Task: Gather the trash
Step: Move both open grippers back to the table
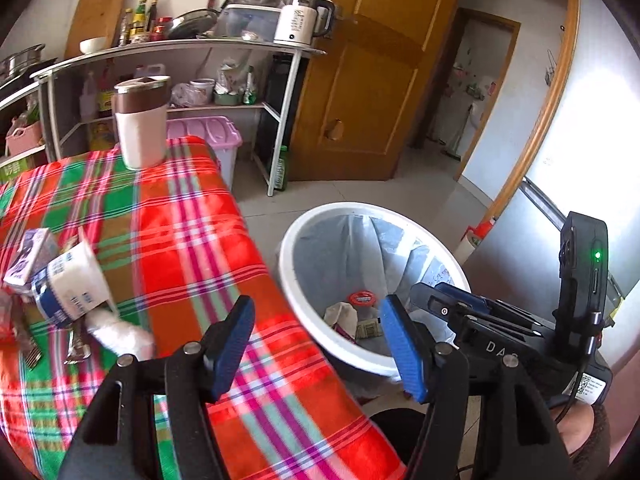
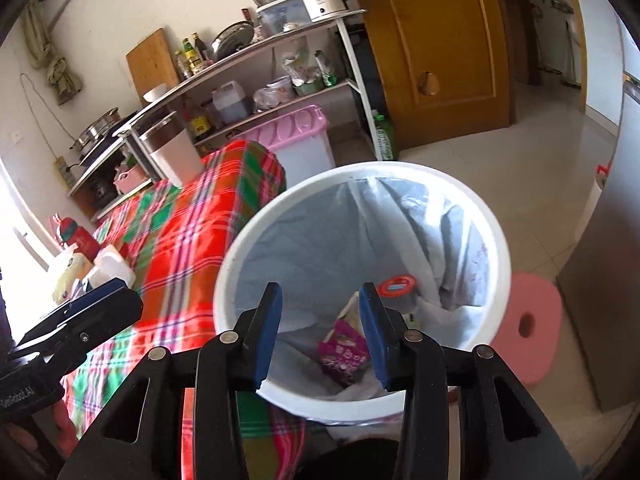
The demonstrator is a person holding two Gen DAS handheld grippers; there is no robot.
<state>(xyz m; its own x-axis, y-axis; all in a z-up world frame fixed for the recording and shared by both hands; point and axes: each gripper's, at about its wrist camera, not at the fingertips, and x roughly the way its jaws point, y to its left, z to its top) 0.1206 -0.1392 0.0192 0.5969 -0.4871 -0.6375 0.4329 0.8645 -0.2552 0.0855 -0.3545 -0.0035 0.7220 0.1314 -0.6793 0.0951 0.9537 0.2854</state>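
Observation:
A white trash bin (image 1: pixel 304 224) with a clear liner stands on the floor beside the table; it also shows in the right wrist view (image 2: pixel 496 240). Inside lie a red-lidded container (image 2: pixel 398 286), a purple wrapper (image 2: pixel 344 352) and other scraps. My right gripper (image 2: pixel 320 332) is open and empty above the bin's near rim. My left gripper (image 1: pixel 320 344) is open and empty over the table's right edge. On the table at left lie a tipped white cup with blue print (image 1: pixel 72 284), a small carton (image 1: pixel 30 254) and a crumpled tissue (image 1: pixel 120 334).
The table has a red-green plaid cloth (image 1: pixel 180 220). A tall tumbler (image 1: pixel 140 120) stands at its far end. A fork (image 1: pixel 30 350) lies at left. A pink stool (image 2: pixel 528 324) stands right of the bin. A shelf rack (image 1: pixel 180 48) and a wooden door (image 1: pixel 380 80) stand behind.

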